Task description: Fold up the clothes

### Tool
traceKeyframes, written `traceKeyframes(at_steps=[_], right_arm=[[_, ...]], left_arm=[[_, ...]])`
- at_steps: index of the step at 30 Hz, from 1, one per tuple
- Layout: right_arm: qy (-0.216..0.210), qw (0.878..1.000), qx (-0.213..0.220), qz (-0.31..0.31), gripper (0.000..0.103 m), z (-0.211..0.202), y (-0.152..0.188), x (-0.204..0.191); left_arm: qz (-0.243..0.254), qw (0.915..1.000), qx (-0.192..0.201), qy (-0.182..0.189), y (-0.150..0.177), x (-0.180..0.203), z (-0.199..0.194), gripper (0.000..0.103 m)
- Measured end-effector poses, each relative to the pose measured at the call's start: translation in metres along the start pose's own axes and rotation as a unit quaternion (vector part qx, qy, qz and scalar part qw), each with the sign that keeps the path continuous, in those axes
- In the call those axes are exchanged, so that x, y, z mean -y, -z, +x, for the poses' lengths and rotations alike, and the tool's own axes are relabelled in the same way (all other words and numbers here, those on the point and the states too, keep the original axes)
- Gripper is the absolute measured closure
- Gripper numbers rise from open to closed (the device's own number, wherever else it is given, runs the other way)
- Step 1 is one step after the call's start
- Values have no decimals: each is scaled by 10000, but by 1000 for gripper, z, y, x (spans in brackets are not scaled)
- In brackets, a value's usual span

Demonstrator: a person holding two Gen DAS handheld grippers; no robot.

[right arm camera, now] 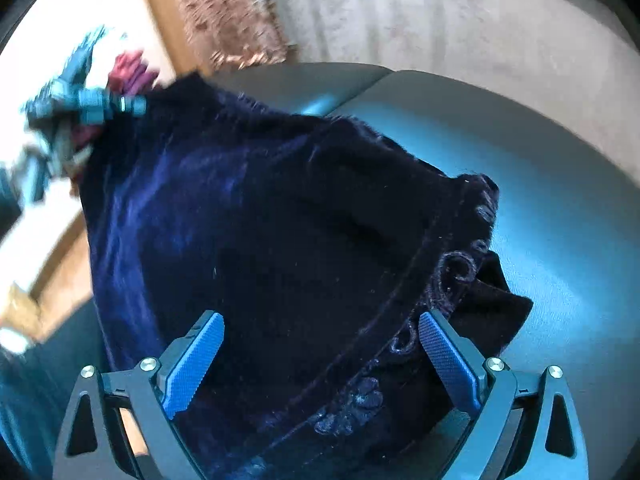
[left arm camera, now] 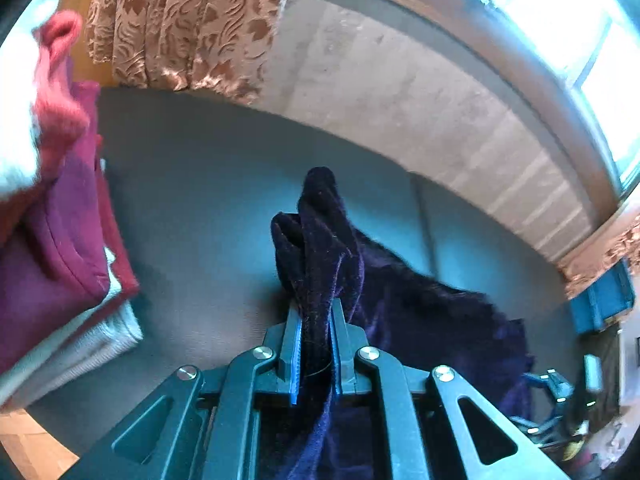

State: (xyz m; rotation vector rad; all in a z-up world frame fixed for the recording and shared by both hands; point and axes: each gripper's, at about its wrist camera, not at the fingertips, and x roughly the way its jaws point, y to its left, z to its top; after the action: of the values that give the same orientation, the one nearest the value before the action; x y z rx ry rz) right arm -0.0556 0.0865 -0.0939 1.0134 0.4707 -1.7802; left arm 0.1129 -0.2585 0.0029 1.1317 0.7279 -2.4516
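A dark navy velvet garment with embroidered trim lies over a grey table. My left gripper is shut on a bunched fold of the garment, which sticks up past the fingertips and trails off to the right. My right gripper is open, its blue pads on either side of the cloth near the embroidered hem, not closed on it. The left gripper shows blurred in the right wrist view at the garment's far left edge. The right gripper shows in the left wrist view at lower right.
A stack of folded clothes, maroon, purple and white, sits at the left of the table. A patterned brown curtain and a pale wall stand behind. A window is at upper right.
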Motion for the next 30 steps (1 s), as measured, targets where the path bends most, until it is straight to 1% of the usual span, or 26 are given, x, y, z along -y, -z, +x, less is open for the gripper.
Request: traceKeyframes(at_steps=[2, 4, 6, 13, 17, 21, 24, 27, 30], right_arm=[[74, 9999, -12, -119, 0, 3, 1, -2], [77, 9999, 56, -64, 0, 5, 3, 0], [117, 9999, 97, -39, 0, 6, 5, 0], [202, 9998, 63, -35, 0, 10, 6, -1], [218, 9997, 125, -16, 0, 10, 8, 0], [224, 9994, 267, 31, 0, 9, 11, 0], [219, 9989, 411, 82, 0, 7, 15, -1], [184, 9979, 599, 134, 0, 4, 20, 0], [144, 9976, 667, 144, 0, 3, 22, 2]], left_arm=[[31, 9999, 7, 111, -4, 9, -7, 93], [61, 9997, 14, 222, -7, 18, -13, 93], [107, 9996, 17, 252, -9, 27, -18, 93], [25, 9989, 43, 471, -10, 49, -36, 93], [23, 9973, 50, 736, -9, 72, -51, 93], [99, 9938, -21, 1103, -8, 107, -58, 93], [173, 9891, -160, 1450, -4, 138, -56, 93], [279, 9838, -356, 1736, 2, 175, -43, 93], [314, 9780, -610, 1970, 11, 205, -21, 93]])
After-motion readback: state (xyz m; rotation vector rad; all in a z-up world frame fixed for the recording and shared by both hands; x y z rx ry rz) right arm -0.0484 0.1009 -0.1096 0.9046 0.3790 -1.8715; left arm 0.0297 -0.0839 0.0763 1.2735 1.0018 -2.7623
